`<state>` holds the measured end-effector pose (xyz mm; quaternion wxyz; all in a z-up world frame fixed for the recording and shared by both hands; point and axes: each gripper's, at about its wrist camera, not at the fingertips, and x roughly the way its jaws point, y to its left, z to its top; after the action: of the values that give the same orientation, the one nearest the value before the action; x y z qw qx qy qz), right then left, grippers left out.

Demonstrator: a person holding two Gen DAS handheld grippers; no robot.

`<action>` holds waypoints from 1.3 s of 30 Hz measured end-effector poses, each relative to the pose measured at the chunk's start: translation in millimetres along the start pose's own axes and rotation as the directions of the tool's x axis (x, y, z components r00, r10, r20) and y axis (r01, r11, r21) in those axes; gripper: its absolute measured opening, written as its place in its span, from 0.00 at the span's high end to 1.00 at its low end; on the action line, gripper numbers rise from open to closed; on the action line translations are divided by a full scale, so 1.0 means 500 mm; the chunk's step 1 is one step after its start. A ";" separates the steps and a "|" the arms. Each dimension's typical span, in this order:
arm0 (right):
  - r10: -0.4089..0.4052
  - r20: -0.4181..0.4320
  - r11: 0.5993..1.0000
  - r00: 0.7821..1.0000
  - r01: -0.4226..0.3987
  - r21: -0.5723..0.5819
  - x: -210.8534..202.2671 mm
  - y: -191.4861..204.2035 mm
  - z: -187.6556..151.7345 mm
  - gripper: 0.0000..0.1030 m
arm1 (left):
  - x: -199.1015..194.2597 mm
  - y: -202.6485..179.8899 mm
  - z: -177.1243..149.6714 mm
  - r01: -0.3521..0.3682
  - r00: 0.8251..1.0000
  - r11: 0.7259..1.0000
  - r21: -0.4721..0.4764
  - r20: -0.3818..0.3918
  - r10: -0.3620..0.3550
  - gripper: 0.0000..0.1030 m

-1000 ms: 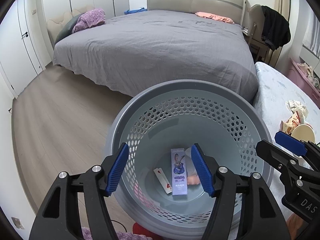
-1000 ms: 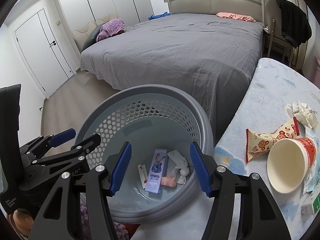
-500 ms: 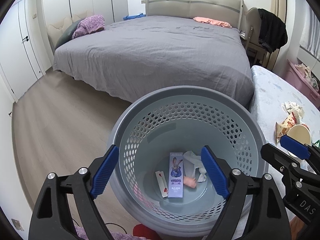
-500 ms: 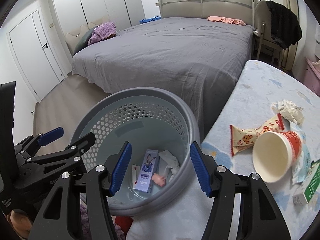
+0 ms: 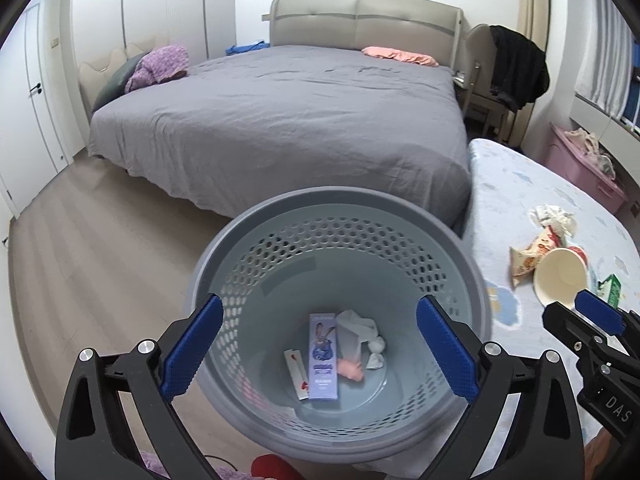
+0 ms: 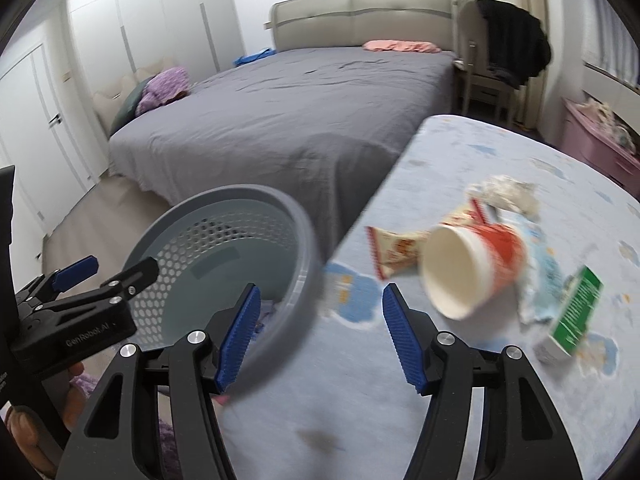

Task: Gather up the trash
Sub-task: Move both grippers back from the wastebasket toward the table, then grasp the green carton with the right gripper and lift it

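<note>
Both my jaws stood wide apart, nothing gripped: left gripper [image 5: 316, 350] hung over the grey basket [image 5: 256, 432], right gripper [image 6: 320, 340] faced the trash on the blue-patterned table [image 6: 460, 152]. Paper cup [image 6: 472, 270] lay on its side, mouth toward me, snack wrapper [image 6: 394, 250] touching it, green carton [image 6: 574, 314] nearby. Risk as I judged it: the cup could roll or crush under a pinch (thin wall), and the right view was blurred, so a hasty close might have missed it.

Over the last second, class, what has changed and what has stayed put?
The right gripper swung right, from over the bin towards the cup on the table. The left gripper's jaws opened wider. Bin contents and table litter are unmoved; both grippers hold nothing.
</note>
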<state>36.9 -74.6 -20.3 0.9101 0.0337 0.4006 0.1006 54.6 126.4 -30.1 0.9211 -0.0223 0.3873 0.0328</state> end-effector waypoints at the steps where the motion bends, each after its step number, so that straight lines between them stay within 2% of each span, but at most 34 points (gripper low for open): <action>1: -0.013 0.004 1.000 1.000 0.013 0.010 -0.007 -0.010 -0.004 0.41 | -0.001 -0.008 0.000 0.007 1.000 1.000 0.004 0.001 -0.007 0.07; 15: -0.164 0.017 0.976 0.986 0.159 0.150 -0.086 -0.164 -0.061 0.39 | -0.027 -0.144 -0.014 0.116 0.993 0.987 0.113 0.015 -0.119 0.07; 22: -0.242 0.008 0.949 0.970 0.235 0.210 -0.114 -0.231 -0.086 0.39 | -0.033 -0.204 -0.025 0.165 0.986 0.974 0.154 0.010 -0.168 0.07; 29: -0.274 -0.022 0.922 0.961 0.269 0.278 -0.110 -0.292 -0.095 0.39 | -0.033 -0.256 -0.037 0.192 0.981 0.961 0.198 -0.001 -0.195 0.07; 39: -0.306 -0.061 0.906 0.950 0.310 0.287 -0.041 -0.310 -0.064 0.39 | -0.016 -0.282 -0.042 0.190 0.982 0.957 0.219 -0.022 -0.190 0.07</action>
<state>24.0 -231.2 -49.0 0.8964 0.1039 0.4180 -0.1046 44.8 -15.7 -36.9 0.9167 0.0428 0.3848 -0.0991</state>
